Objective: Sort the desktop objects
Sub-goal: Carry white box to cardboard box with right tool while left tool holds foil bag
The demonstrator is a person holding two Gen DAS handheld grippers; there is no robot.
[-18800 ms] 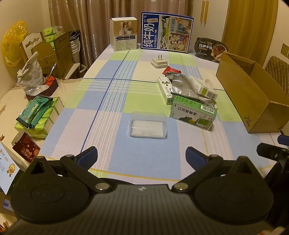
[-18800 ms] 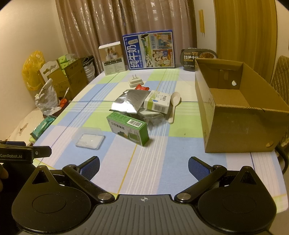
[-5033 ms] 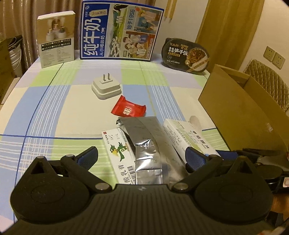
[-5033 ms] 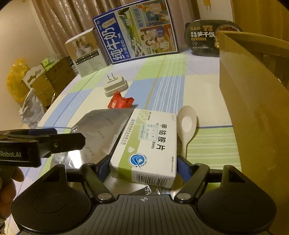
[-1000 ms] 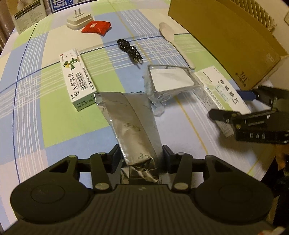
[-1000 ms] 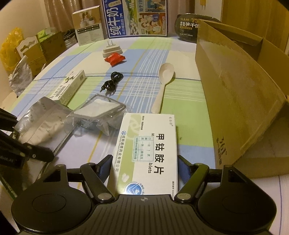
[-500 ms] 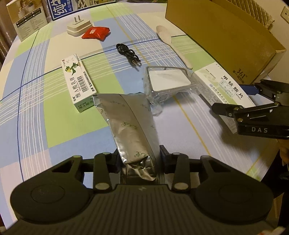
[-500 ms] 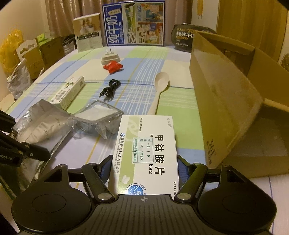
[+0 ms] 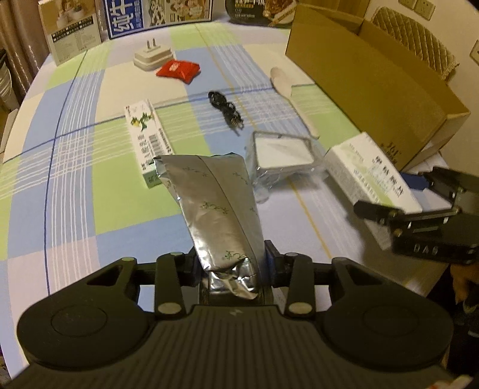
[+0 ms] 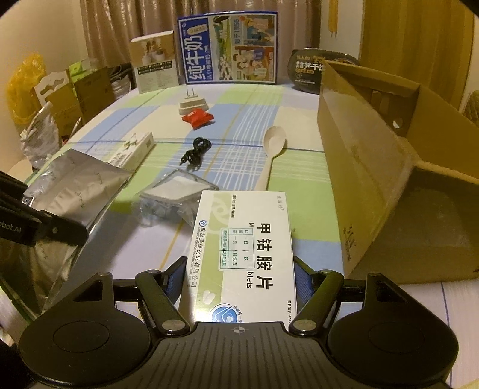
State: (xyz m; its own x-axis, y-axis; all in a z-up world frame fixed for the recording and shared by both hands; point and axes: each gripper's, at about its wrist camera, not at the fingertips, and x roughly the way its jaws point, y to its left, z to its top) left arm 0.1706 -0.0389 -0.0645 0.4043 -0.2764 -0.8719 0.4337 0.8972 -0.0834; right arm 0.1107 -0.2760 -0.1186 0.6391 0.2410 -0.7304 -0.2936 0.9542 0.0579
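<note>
Checked tablecloth (image 10: 149,119) in blue, green and cream covers the table, with a cardboard box (image 10: 374,167) open at its right side. Left gripper (image 9: 230,263) is held low over the near edge, clenched on the crumpled end of a silver foil pouch (image 9: 215,203). Right gripper (image 10: 239,278) grasps a white medicine box (image 10: 245,248), level, beside the carton. Only the right view shows the carton's inside and the curtains (image 10: 119,24).

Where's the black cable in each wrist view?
Left wrist: black cable upper middle, between the green box and the spoon.
Right wrist: cable centre-left, just left of the spoon.
Shared landmark: the red packet beyond it.
</note>
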